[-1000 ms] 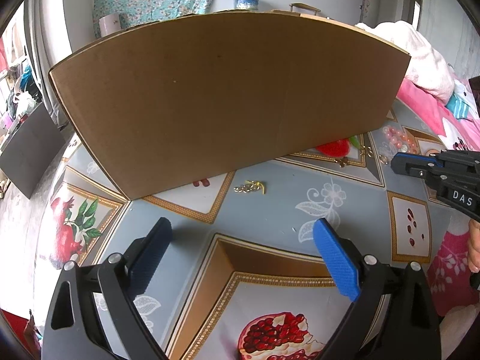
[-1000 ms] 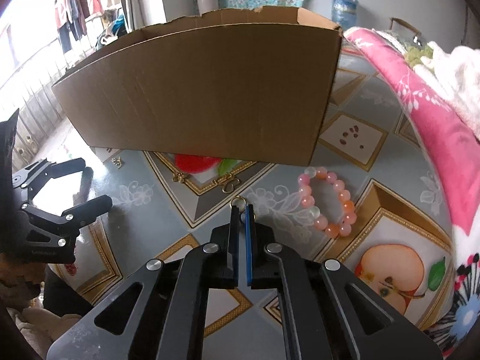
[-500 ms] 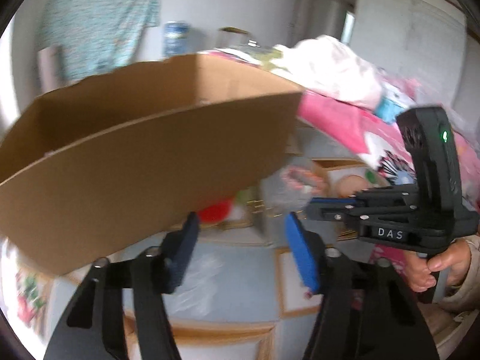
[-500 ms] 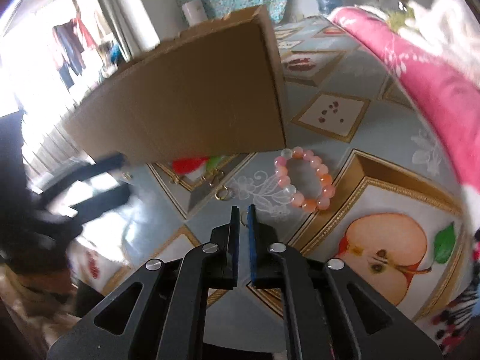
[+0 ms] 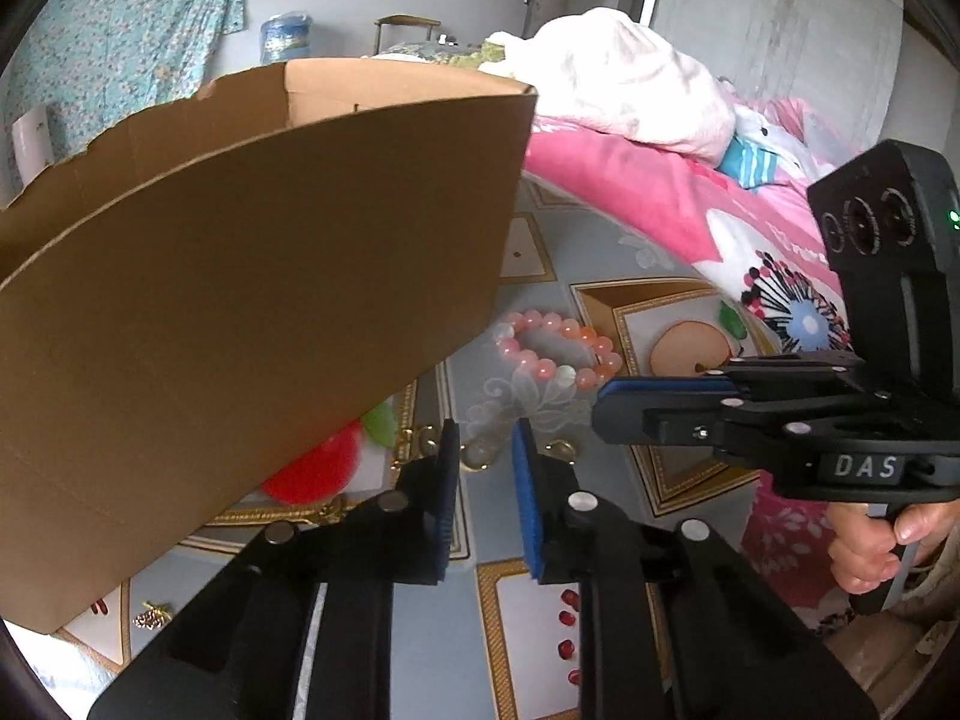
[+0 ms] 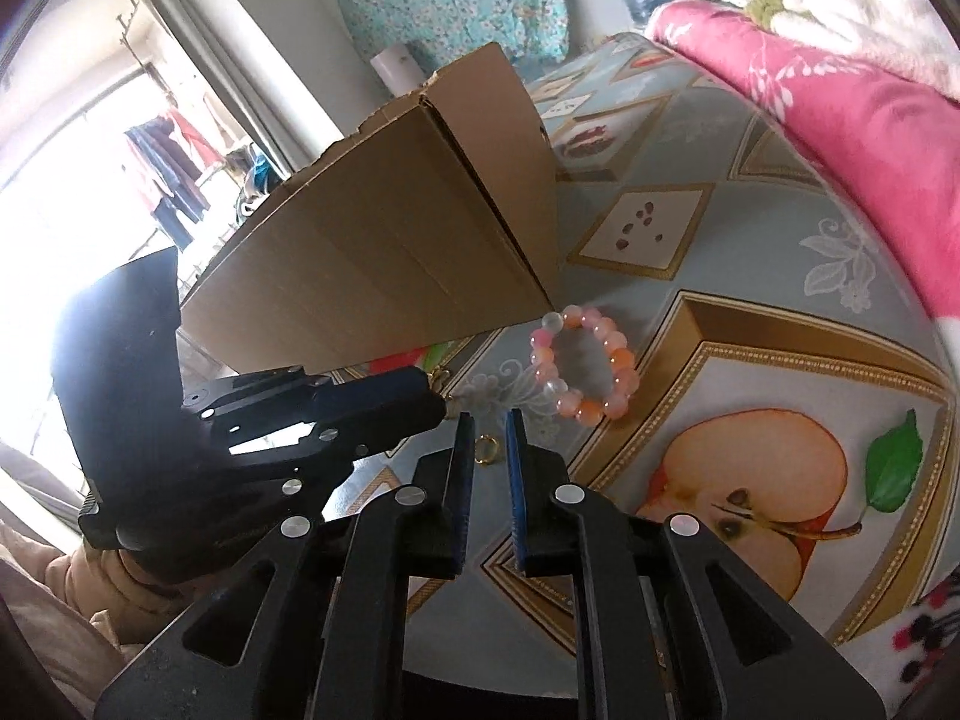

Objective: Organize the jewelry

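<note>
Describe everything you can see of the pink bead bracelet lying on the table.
The bead bracelet is a closed loop of round, glossy beads, mostly pink and orange with a couple of pale whitish ones; the material looks like polished stone or glass. It lies flat on the patterned tablecloth, just past the near corner of the cardboard box; whether it touches the box cannot be told. Neither tongs touch it: the right tongs are short of it, over a small gold ring.

Home, bedrm: pink floral quilt point(image 6: 840, 102), piled bedding point(image 5: 630, 84), hung laundry point(image 6: 174, 174), fruit-print tablecloth point(image 6: 750, 276).
</note>
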`<state>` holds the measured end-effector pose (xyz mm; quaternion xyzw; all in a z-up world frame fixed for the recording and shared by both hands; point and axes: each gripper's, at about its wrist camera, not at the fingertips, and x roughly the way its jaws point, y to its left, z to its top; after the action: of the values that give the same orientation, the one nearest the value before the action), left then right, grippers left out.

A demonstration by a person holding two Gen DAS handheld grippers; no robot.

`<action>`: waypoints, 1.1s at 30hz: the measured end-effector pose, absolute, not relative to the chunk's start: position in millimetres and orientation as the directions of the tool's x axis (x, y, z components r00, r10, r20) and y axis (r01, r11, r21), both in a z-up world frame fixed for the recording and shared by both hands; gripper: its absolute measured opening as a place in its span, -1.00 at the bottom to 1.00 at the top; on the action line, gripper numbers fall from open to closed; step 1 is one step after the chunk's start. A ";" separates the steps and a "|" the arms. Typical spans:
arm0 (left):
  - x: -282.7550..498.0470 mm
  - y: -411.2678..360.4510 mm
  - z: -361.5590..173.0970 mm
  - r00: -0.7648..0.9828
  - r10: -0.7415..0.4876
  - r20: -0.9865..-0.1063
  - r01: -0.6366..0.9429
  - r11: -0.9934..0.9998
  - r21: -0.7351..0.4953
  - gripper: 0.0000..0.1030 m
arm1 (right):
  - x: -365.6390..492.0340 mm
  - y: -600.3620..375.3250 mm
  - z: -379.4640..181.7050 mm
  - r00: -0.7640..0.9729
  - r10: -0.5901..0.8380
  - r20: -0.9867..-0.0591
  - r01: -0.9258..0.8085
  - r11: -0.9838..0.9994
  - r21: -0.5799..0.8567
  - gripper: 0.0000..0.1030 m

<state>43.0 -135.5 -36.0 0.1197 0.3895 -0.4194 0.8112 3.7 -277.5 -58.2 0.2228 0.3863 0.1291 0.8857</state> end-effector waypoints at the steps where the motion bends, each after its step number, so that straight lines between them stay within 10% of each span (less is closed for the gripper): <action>1: 43.2 -137.0 -37.4 0.339 -0.584 -0.738 0.777 0.616 -0.131 -0.68 | 6.6 -277.7 -58.0 0.667 0.404 -0.627 -0.057 0.866 0.497 -0.77; 33: 39.4 -138.0 -45.0 0.377 -0.571 -0.730 0.796 0.602 -0.060 -0.81 | 4.6 -266.9 -45.0 0.675 0.335 -0.657 -0.028 0.902 0.431 -0.77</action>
<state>39.4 -138.0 -45.0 0.1528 0.3687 -0.4190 0.8156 4.6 -266.9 -45.0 0.1965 0.3901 0.1017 0.8938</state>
